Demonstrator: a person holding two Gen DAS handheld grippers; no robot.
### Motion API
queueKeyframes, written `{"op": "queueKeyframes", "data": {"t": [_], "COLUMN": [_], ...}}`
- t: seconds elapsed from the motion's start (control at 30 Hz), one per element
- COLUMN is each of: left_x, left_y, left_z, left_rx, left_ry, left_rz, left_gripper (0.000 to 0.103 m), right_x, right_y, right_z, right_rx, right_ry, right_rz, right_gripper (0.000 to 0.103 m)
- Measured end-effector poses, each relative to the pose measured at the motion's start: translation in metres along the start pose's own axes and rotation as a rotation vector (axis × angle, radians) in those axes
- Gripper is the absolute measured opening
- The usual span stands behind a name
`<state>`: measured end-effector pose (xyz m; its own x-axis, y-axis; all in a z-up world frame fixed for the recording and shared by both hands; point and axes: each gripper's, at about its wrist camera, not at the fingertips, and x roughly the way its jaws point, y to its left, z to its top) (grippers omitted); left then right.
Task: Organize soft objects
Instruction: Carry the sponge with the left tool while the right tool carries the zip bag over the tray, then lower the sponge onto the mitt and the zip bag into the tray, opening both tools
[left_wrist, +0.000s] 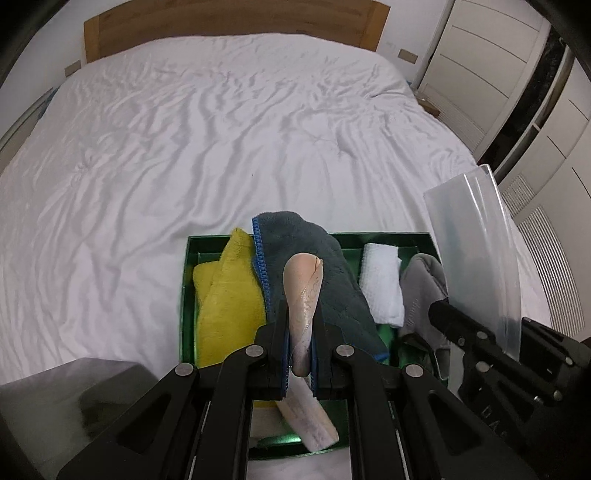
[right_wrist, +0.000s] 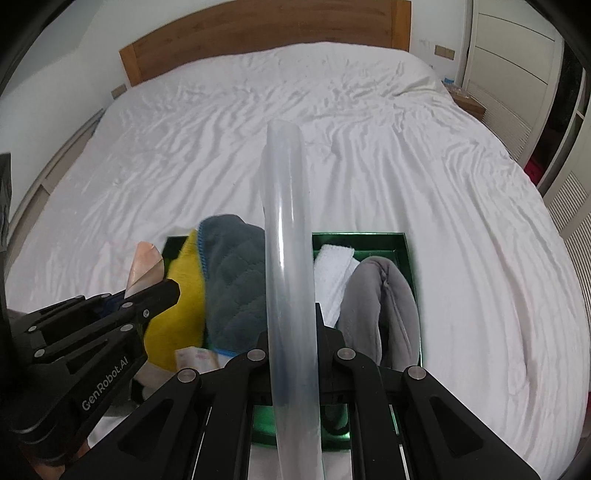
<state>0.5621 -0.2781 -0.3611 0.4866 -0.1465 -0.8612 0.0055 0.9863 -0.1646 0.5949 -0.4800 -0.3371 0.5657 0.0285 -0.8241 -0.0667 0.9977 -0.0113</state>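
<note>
A green box lies on the bed and holds a yellow cloth, a dark grey cloth with blue edging, a folded white towel and a grey soft item. My left gripper hovers over the box, shut on a pale pink soft item that sticks out past the fingertips. My right gripper is shut on a translucent plastic piece, seen edge-on above the box. In the right wrist view the left gripper shows at the left with the pink item.
The bed's wrinkled white sheet stretches back to a wooden headboard. White wardrobe doors stand along the right. A grey blurred object sits at the near left of the box.
</note>
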Motion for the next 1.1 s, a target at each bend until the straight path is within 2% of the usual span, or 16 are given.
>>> {"op": "queueKeyframes", "data": {"t": [0.33, 0.73, 0.8, 0.9, 0.93, 0.97, 1.1], "left_x": [0.024, 0.039, 0.040, 0.042, 0.042, 0.042, 0.047], "left_y": [-0.011, -0.014, -0.015, -0.016, -0.017, -0.017, -0.017], "left_z": [-0.001, -0.003, -0.002, -0.001, -0.001, -0.001, 0.002], "left_rx": [0.043, 0.072, 0.076, 0.080, 0.079, 0.079, 0.080], "left_ry": [0.030, 0.037, 0.040, 0.040, 0.042, 0.041, 0.041], "left_rz": [0.042, 0.075, 0.075, 0.080, 0.081, 0.078, 0.087], "left_gripper": [0.006, 0.007, 0.012, 0.030, 0.041, 0.045, 0.046], "right_x": [0.041, 0.054, 0.056, 0.058, 0.058, 0.058, 0.059], "right_y": [-0.008, -0.012, -0.013, -0.014, -0.014, -0.015, -0.018], "right_z": [0.006, 0.003, 0.004, 0.004, 0.004, 0.004, 0.005], "right_rx": [0.033, 0.036, 0.036, 0.040, 0.039, 0.040, 0.043], "right_ry": [0.040, 0.050, 0.053, 0.054, 0.054, 0.053, 0.053], "right_rz": [-0.013, -0.014, -0.019, -0.013, -0.016, -0.014, -0.013], "right_gripper": [0.007, 0.009, 0.010, 0.014, 0.014, 0.014, 0.020]}}
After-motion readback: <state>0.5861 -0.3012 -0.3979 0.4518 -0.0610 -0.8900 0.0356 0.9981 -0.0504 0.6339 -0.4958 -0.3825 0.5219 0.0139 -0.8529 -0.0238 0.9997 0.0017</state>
